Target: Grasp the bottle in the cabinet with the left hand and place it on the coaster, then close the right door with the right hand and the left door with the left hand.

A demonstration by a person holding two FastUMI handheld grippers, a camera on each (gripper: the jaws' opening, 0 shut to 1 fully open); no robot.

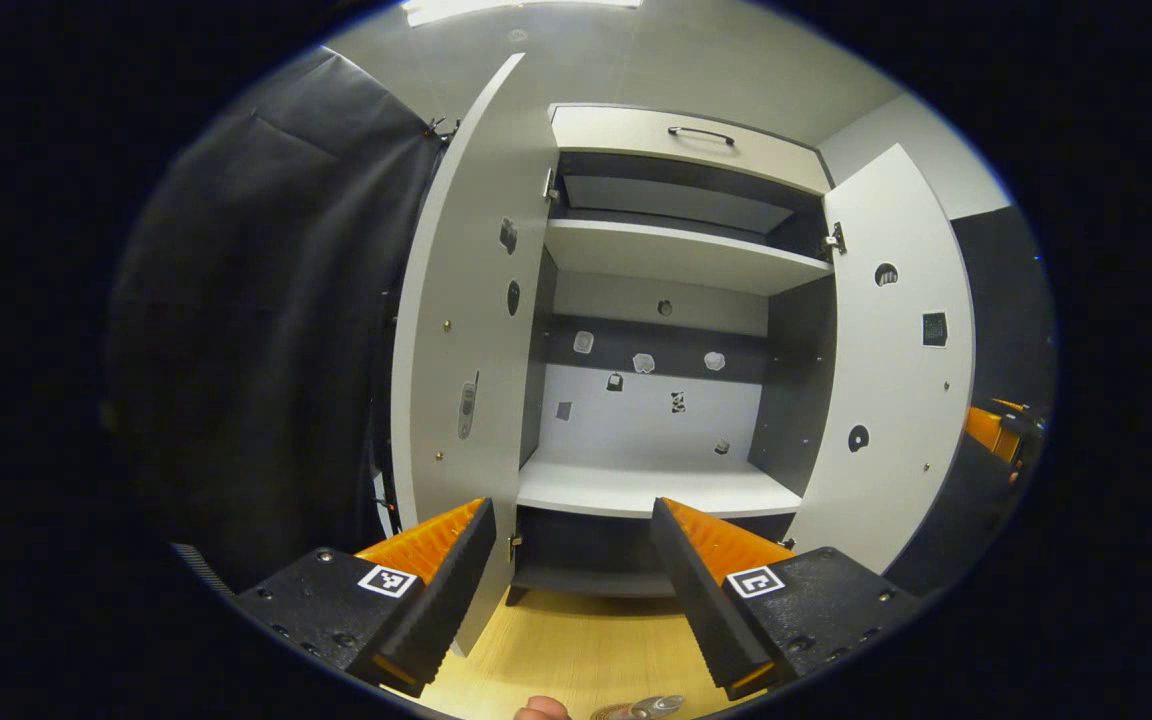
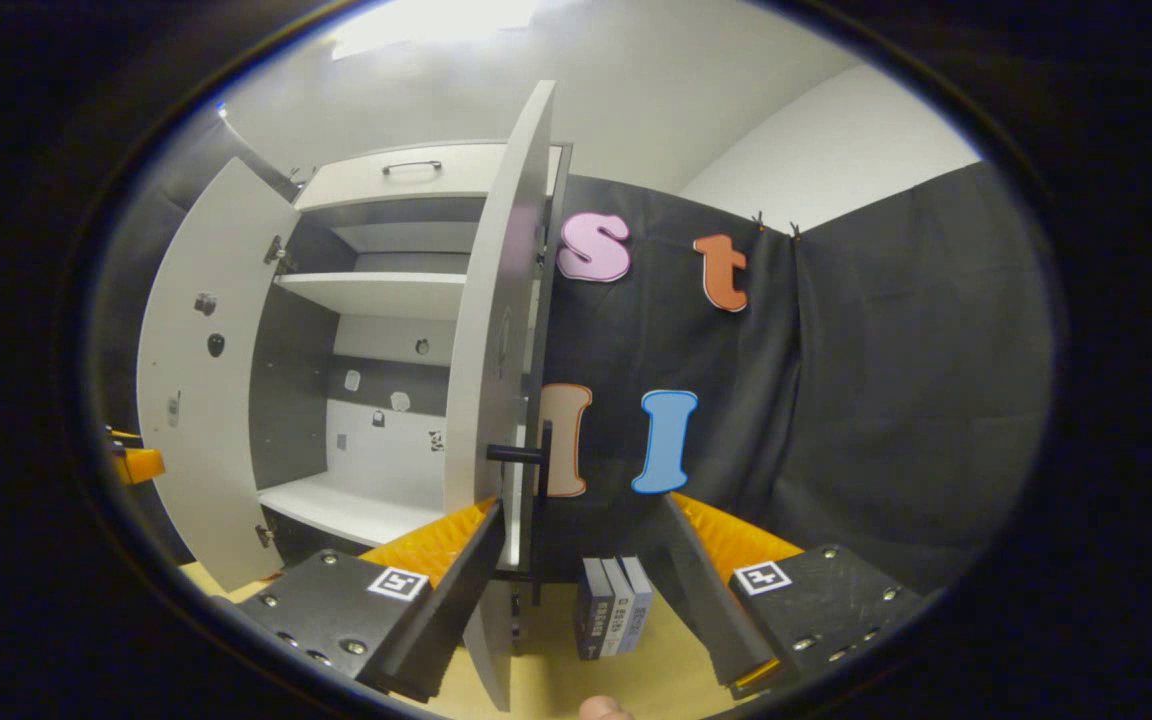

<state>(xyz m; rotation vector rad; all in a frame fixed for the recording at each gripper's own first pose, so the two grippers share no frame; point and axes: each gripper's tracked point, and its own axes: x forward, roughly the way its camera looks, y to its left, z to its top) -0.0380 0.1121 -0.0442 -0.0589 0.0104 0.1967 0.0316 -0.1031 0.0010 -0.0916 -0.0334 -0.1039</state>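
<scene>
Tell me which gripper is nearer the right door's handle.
Right. The right gripper is open just in front of the right door's handle, which sits just above its fingers. The left gripper faces the cabinet opening, with that door off to its side.

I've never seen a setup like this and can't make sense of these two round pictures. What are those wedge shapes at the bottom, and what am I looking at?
Those wedges are tongs, two-fingered grabbing tools. A person holds one in each hand, and a wide-angle camera rides on each, looking forward along its fingers. In the left gripper view, the left tongs stand open and hold nothing, facing a cabinet with both doors swung open and bare shelves. In the right gripper view, the right tongs are open too, close to the right door and its dark handle. Some small boxes stand on the wooden table below.
</scene>
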